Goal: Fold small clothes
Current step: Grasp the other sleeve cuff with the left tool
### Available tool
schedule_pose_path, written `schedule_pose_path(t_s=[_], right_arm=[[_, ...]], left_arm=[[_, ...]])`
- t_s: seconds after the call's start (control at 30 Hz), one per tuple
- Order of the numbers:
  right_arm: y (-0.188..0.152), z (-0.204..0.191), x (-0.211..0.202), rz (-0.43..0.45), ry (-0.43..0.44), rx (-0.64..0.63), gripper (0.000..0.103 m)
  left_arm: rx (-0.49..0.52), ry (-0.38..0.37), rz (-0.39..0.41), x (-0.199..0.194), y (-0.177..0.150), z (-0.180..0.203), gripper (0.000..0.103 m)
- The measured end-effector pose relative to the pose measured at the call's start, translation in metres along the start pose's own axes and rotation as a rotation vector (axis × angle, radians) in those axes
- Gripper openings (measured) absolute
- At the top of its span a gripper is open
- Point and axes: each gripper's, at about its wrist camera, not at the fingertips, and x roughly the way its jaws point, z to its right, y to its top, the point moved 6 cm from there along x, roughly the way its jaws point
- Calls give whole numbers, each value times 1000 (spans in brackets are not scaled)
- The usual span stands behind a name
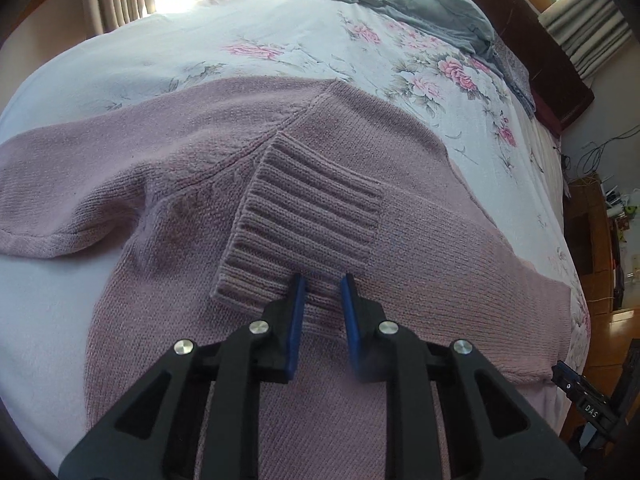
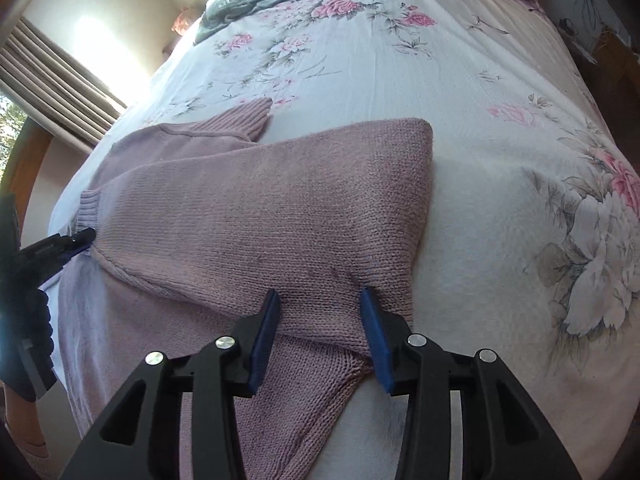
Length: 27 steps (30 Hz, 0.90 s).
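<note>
I had the mauve knitted sweater (image 1: pixel 168 168) spread flat on the floral white bedsheet (image 1: pixel 304 36), one sleeve folded across the body. Its ribbed cuff (image 1: pixel 304 220) lay right ahead of my left gripper (image 1: pixel 323 282), whose blue-padded jaws stood a little apart, straddling the cuff's near edge without pinching it. My right gripper (image 2: pixel 320 294) sat over the sweater's right side, jaws spread wide, gripping nothing, knit lying between them. Beyond the sweater's right edge the sheet was bare for a long way; to its left there was only a narrow strip of sheet before the mattress edge. A crumpled grey garment (image 1: pixel 404 4) lay at the far end, well apart, with a pale square emblem I couldn't read. The other tool's body showed the letters "DAS".
</note>
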Motion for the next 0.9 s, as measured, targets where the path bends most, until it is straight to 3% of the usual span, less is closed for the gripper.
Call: schedule_pose_path(t_s=[0.13, 0.27, 0.37, 0.63, 0.77, 0.9], right_arm=[[5, -6, -15, 20, -19, 31, 44], [1, -33, -54, 99, 78, 42, 52], [-10, -63, -66, 106, 108, -2, 59], [-39, -129, -35, 26, 146, -67, 61], [-52, -150, -13, -16, 141, -74, 61], [-59, -161, 2, -32, 109, -79, 61]], left_arm=[[3, -14, -13, -13, 2, -3, 19], [5, -18, 82, -60, 6, -32, 46], [-40, 8, 126, -90, 2, -83, 56], [-303, 116, 129, -123, -21, -261, 56], [-454, 103, 161, -130, -24, -332, 54], [-590, 30, 204, -125, -17, -387, 51]])
